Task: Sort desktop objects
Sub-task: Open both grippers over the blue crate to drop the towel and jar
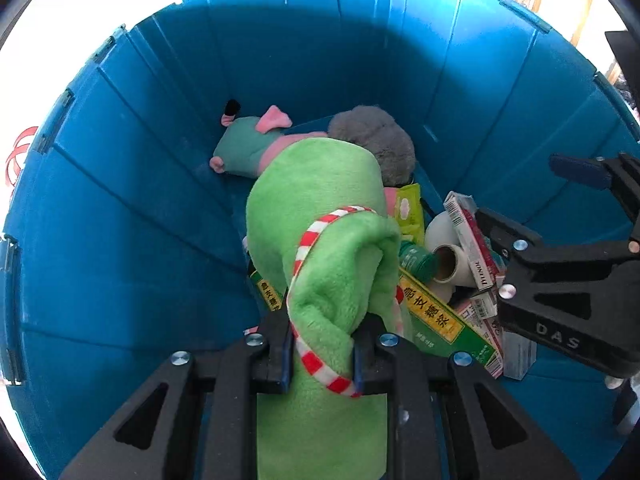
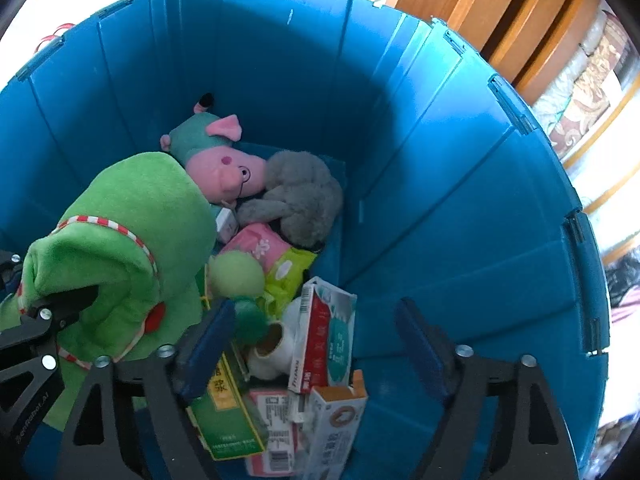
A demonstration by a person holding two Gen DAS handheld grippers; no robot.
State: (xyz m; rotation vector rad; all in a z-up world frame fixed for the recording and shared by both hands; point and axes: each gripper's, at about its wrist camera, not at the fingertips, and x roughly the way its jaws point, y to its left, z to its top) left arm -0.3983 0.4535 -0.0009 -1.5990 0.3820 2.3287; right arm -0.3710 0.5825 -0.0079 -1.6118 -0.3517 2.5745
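My left gripper (image 1: pixel 322 354) is shut on a green plush toy (image 1: pixel 320 208) with red-and-white striped trim, holding it inside a deep blue bin (image 1: pixel 120 200). The same green plush (image 2: pixel 128 232) fills the left of the right wrist view. My right gripper (image 2: pixel 316 344) stands wide open over the bin's right side. A red-and-white box (image 2: pixel 320 332) stands upright between its fingers, and neither pad touches it. In the left wrist view the right gripper (image 1: pixel 532 192) shows at the right, beside that box (image 1: pixel 470 240).
On the bin floor lie a pig plush in teal (image 2: pixel 224 160), a grey plush (image 2: pixel 300 196), pink and lime tissue packs (image 2: pixel 280 260), a white roll (image 2: pixel 272 348), a green box with yellow label (image 2: pixel 228 412) and an orange-white box (image 2: pixel 336 412). Wooden furniture (image 2: pixel 500 12) stands beyond.
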